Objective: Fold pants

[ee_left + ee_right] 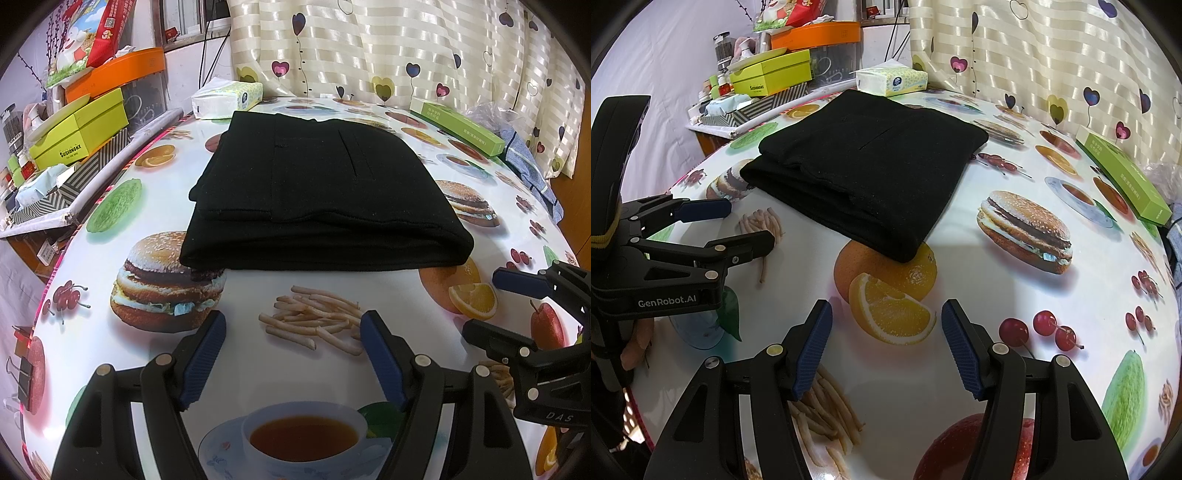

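Note:
The black pants (317,184) lie folded into a thick, flat rectangle on the food-print tablecloth (258,369); they also show in the right wrist view (871,162). My left gripper (293,325) is open and empty, hovering over the cloth short of the pants' near edge. My right gripper (886,317) is open and empty, near the pants' front right corner. The right gripper shows at the right edge of the left wrist view (491,302). The left gripper shows at the left of the right wrist view (750,225).
A tissue pack (227,98) and a long green box (458,125) lie at the table's back by the curtain. Stacked boxes (79,136) crowd a side table at the left. A blue cloth (532,170) hangs at the far right edge.

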`<move>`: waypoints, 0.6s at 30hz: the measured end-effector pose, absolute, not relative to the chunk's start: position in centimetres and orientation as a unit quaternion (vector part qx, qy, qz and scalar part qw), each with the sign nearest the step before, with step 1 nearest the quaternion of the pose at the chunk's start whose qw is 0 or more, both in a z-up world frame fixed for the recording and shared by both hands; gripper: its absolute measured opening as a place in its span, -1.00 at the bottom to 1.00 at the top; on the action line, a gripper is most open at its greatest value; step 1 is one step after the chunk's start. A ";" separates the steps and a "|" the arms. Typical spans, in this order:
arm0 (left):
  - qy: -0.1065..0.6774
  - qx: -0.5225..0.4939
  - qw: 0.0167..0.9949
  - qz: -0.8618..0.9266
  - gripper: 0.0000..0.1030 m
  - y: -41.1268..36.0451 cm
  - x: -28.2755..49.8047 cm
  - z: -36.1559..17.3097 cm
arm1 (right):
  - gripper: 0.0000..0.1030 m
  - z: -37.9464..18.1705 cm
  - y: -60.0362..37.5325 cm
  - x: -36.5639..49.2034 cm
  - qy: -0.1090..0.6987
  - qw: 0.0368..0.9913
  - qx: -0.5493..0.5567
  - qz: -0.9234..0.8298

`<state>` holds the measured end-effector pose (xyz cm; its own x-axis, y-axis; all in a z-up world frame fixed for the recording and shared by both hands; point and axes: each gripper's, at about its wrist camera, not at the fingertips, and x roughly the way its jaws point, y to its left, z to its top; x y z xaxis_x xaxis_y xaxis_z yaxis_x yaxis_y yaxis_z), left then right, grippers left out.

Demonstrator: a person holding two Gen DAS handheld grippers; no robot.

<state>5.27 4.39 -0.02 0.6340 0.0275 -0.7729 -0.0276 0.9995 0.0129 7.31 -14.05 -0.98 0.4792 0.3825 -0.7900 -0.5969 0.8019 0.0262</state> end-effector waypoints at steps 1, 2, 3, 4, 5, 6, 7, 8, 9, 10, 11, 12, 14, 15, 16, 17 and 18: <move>0.428 0.000 0.904 0.015 0.50 4.4 5.3 0.0 | 0.21 -1.0 -14.1 7.3 0.421 0.851 -0.127 0.288; 0.428 0.000 0.904 0.015 0.51 4.4 5.3 0.0 | 0.21 -1.0 -14.0 7.3 0.421 0.851 -0.127 0.288; 0.428 0.001 0.904 0.015 0.51 4.3 5.3 0.0 | 0.21 -1.0 -14.1 7.3 0.421 0.851 -0.127 0.288; 0.428 0.000 0.904 0.015 0.51 4.4 5.3 0.0 | 0.21 -1.0 -14.1 7.3 0.421 0.851 -0.127 0.288; 0.428 0.000 0.904 0.015 0.51 4.4 5.3 0.0 | 0.21 -1.0 -14.1 7.3 0.421 0.851 -0.127 0.288; 0.428 0.000 0.904 0.015 0.51 4.4 5.3 0.0 | 0.21 -1.0 -14.0 7.4 0.421 0.850 -0.127 0.288; 0.428 0.000 0.904 0.015 0.51 4.4 5.3 0.0 | 0.21 -1.0 -14.0 7.3 0.421 0.851 -0.127 0.288; 0.428 0.000 0.904 0.015 0.51 4.4 5.3 0.0 | 0.21 -1.0 -14.0 7.3 0.421 0.851 -0.127 0.288; 0.428 0.000 0.904 0.015 0.51 4.4 5.3 0.0 | 0.21 -1.0 -14.0 7.3 0.421 0.851 -0.127 0.288; 0.428 -0.001 0.904 0.015 0.51 4.4 5.3 0.0 | 0.21 -1.0 -14.1 7.3 0.421 0.851 -0.127 0.288; 0.428 0.000 0.904 0.015 0.51 4.4 5.3 0.0 | 0.21 -1.0 -14.0 7.3 0.421 0.851 -0.127 0.288; 0.428 -0.001 0.904 0.015 0.51 4.4 5.3 0.0 | 0.21 -1.0 -14.1 7.3 0.421 0.851 -0.127 0.288; 0.428 0.000 0.904 0.015 0.52 4.4 5.3 0.0 | 0.21 -1.0 -14.0 7.3 0.421 0.851 -0.127 0.288; 0.428 0.000 0.904 0.015 0.52 4.4 5.3 0.0 | 0.21 -1.0 -14.0 7.3 0.421 0.851 -0.127 0.288; 0.428 0.000 0.904 0.015 0.52 4.4 5.3 0.0 | 0.21 -1.0 -14.1 7.4 0.421 0.851 -0.127 0.288; 0.428 -0.001 0.904 0.015 0.52 4.3 5.3 0.0 | 0.21 -1.0 -14.0 7.4 0.421 0.851 -0.127 0.288; 0.428 -0.001 0.904 0.015 0.53 4.3 5.3 0.0 | 0.21 -1.0 -14.1 7.3 0.421 0.851 -0.127 0.288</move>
